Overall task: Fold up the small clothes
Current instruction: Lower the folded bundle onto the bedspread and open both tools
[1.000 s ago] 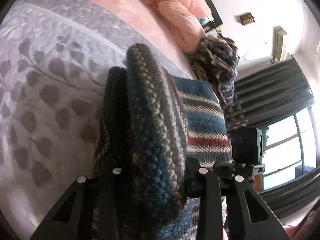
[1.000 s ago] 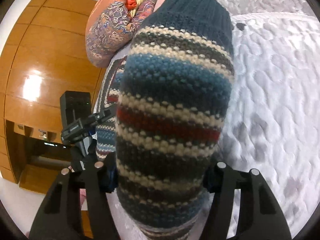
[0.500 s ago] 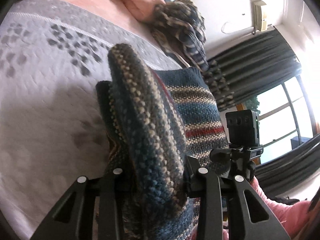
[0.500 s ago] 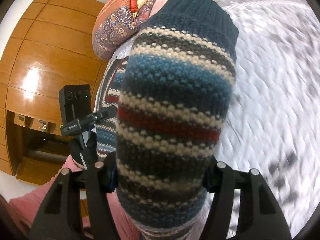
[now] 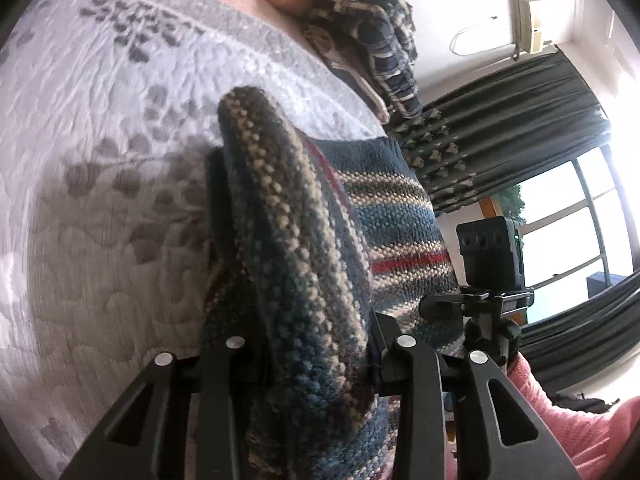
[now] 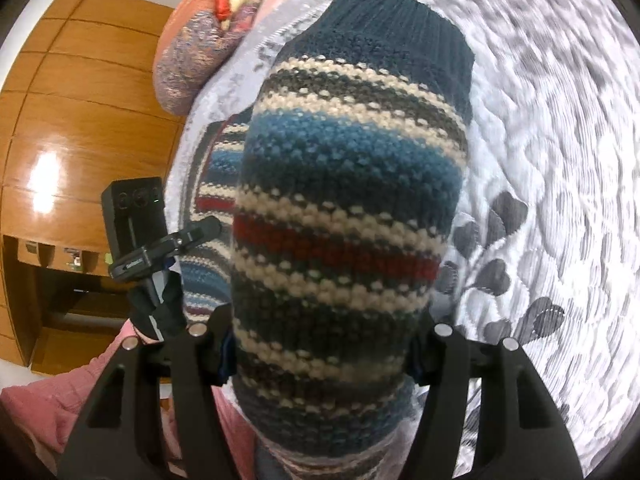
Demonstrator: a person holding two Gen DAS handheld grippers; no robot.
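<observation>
A small striped knit sweater (image 5: 304,240) in blue, cream, grey and red hangs between both grippers above the grey leaf-patterned bedspread (image 5: 100,160). My left gripper (image 5: 316,356) is shut on a bunched fold of it. In the right wrist view the same sweater (image 6: 344,208) fills the middle, its dark blue ribbed hem at the top, and my right gripper (image 6: 320,348) is shut on it. Each view shows the other gripper's black camera block (image 5: 490,252) (image 6: 134,208) beside the knit. The fingertips are hidden by fabric.
A pink blanket and a dark checked garment (image 5: 360,28) lie at the far side of the bed. A patterned orange cushion (image 6: 208,36) sits near the wooden wardrobe (image 6: 60,120). Dark curtains (image 5: 500,120) and a window stand beyond. A person's pink sleeve (image 5: 568,420) shows low down.
Both grippers have swung with the sweater still held; the bedspread has slid across both views and the pink sleeve has come into sight. The grips have not changed.
</observation>
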